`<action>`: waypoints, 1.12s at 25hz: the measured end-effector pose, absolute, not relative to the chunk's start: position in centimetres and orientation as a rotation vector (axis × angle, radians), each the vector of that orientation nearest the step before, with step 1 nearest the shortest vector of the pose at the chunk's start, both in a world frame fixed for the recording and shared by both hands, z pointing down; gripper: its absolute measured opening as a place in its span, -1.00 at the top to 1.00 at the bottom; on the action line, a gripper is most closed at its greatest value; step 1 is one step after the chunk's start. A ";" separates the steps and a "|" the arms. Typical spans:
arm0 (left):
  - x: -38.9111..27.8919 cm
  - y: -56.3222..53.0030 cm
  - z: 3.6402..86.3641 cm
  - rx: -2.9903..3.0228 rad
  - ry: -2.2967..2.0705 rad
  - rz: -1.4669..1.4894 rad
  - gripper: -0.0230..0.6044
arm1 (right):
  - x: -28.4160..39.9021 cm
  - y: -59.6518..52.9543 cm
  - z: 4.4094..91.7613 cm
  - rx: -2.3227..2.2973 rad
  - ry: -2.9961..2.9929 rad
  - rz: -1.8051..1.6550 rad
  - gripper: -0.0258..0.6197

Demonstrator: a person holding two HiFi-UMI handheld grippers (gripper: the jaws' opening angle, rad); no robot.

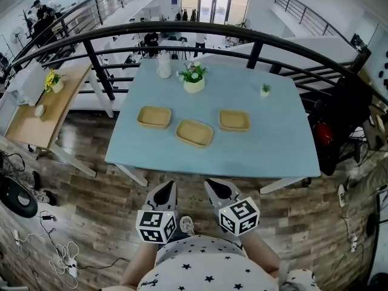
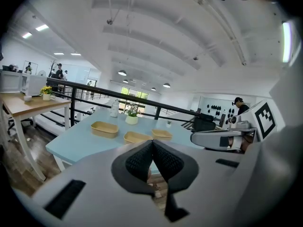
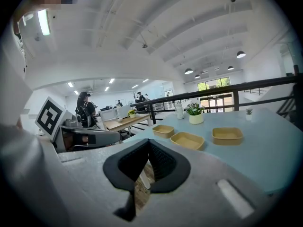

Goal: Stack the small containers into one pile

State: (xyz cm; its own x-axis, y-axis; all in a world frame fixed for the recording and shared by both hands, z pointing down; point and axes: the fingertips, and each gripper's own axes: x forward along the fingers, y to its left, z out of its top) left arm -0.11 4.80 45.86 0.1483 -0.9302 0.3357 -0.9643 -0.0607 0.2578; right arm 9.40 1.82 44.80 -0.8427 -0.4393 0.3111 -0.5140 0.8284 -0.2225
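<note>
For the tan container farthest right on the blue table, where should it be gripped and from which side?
The right container sits upright, open and empty, apart from the middle container. Probably best to bring the right claw down from above onto its near wall, one jaw inside, one outside.

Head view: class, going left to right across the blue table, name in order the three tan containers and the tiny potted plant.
left container → middle container → right container → tiny potted plant
</note>
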 end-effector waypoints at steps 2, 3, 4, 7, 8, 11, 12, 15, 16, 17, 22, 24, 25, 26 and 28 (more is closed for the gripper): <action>-1.1 3.5 46.0 2.024 -1.803 0.114 0.92 | 8.5 0.6 44.8 0.741 -2.762 0.434 0.91; -1.5 2.9 46.1 2.027 -1.802 0.114 0.92 | 8.1 0.0 44.8 0.746 -2.763 0.433 0.91; -2.0 2.3 46.1 2.029 -1.800 0.114 0.92 | 7.7 -0.6 44.8 0.751 -2.763 0.431 0.91; -3.2 0.6 46.3 2.029 -1.799 0.111 0.92 | 6.8 -2.3 44.9 0.762 -2.762 0.428 0.91; -3.6 0.1 46.4 2.029 -1.799 0.109 0.92 | 6.5 -2.8 44.9 0.766 -2.760 0.426 0.90; -4.5 -1.2 46.4 2.029 -1.796 0.103 0.92 | 5.8 -4.1 45.0 0.779 -2.754 0.423 0.91; -4.7 -1.6 46.4 2.030 -1.793 0.103 0.92 | 5.7 -4.5 45.0 0.784 -2.751 0.423 0.91; -5.3 -2.4 46.7 2.034 -1.785 0.107 0.92 | 5.1 -5.5 45.2 0.799 -2.747 0.424 0.91; -5.6 -2.7 46.8 2.036 -1.782 0.108 0.92 | 4.9 -5.9 45.2 0.806 -2.747 0.422 0.91; -5.7 -2.9 46.8 2.037 -1.779 0.108 0.92 | 4.8 -6.2 45.1 0.814 -2.746 0.421 0.91; -5.7 -4.1 47.1 2.037 -1.760 0.115 0.92 | 5.4 -7.9 45.5 0.859 -2.728 0.425 0.91; -5.8 -4.5 47.3 2.038 -1.754 0.117 0.92 | 5.8 -8.6 45.7 0.881 -2.718 0.423 0.91; -5.8 -4.8 47.4 2.038 -1.750 0.117 0.92 | 6.0 -9.0 45.8 0.893 -2.713 0.423 0.91; -5.7 -5.1 47.4 2.039 -1.746 0.119 0.92 | 6.2 -9.4 45.8 0.905 -2.707 0.424 0.91; -5.6 -5.7 47.5 2.043 -1.735 0.125 0.92 | 6.8 -10.2 45.9 0.933 -2.695 0.432 0.91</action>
State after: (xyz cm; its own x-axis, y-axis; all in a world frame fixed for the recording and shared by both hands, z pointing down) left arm -5.55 -5.67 47.46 0.2029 -0.9131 0.3538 -0.9545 -0.1037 0.2797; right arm 6.81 -10.21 45.93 -0.7611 -0.5564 0.3333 -0.6327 0.7501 -0.1926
